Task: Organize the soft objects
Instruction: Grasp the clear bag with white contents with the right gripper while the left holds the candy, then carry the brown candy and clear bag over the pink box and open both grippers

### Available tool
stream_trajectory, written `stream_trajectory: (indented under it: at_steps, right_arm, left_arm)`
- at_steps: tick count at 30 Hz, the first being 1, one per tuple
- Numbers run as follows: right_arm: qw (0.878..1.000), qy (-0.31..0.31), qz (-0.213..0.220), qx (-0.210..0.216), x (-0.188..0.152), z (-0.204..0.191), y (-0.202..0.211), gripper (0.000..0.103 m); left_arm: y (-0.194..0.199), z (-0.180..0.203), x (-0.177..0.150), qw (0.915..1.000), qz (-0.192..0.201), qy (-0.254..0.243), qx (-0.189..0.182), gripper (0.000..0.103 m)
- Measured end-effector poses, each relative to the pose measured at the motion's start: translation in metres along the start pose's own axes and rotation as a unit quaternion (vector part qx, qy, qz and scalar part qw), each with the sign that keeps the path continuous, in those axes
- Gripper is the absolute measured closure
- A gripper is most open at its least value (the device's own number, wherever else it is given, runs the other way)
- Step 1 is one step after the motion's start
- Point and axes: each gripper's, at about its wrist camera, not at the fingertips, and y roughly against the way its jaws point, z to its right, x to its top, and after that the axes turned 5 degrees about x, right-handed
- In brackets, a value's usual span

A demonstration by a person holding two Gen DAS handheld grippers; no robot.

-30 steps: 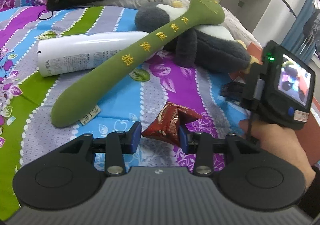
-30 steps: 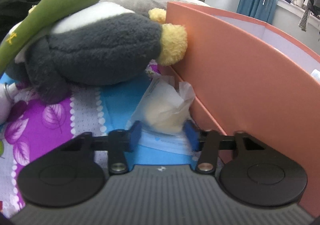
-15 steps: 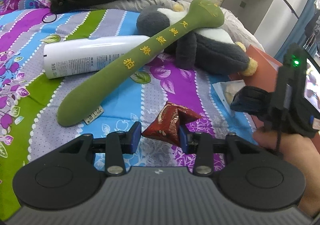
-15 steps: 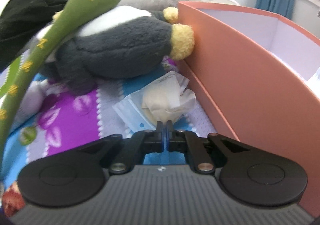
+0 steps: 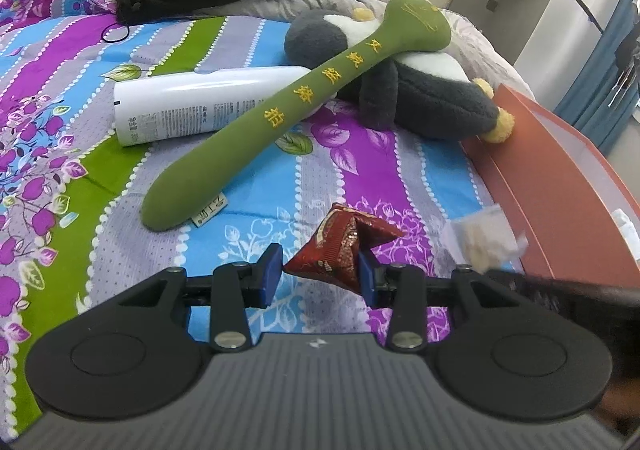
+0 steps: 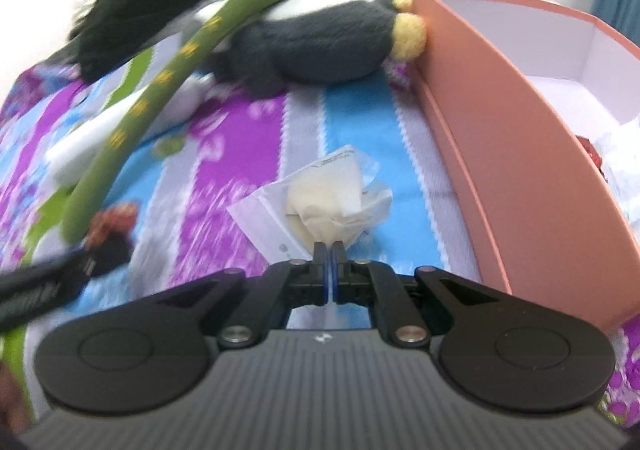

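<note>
Left wrist: left claw pinching red sachet above the bed near its right edge.

Right wrist: right claw pinching plastic packet beside pink box. Next, probably: carry over box wall, then release.

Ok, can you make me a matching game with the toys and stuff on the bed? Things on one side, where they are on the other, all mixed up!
Things:
1. red pouch
2. green stick toy
3. clear packet
4. white bottle

Places:
A. pinched at its edge by the right gripper
B. lying partly under the green stick toy
C. between the fingers of the left gripper
D. head resting on the grey plush

Pairs: 1-C, 2-D, 3-A, 4-B
</note>
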Motion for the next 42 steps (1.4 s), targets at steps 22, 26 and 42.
stream_trajectory:
  at_steps: [22, 26, 42]
  right_arm:
    - [0.997, 0.021, 0.05, 0.049, 0.005, 0.006, 0.079, 0.098]
    - [0.995, 0.024, 0.078, 0.059, 0.019, 0.007, 0.102, 0.098]
    - [0.975, 0.032, 0.219, 0.016, 0.103, 0.056, 0.194, 0.098]
  left_arm:
    - [0.066, 0.039, 0.031, 0.9992, 0.016, -0.034, -0.017, 0.057]
    - [0.087, 0.054, 0.053, 0.9981, 0.03, -0.044, -0.031, 0.057]
    - [0.132, 0.168, 0.155, 0.9811, 0.1, -0.103, -0.13, 0.057]
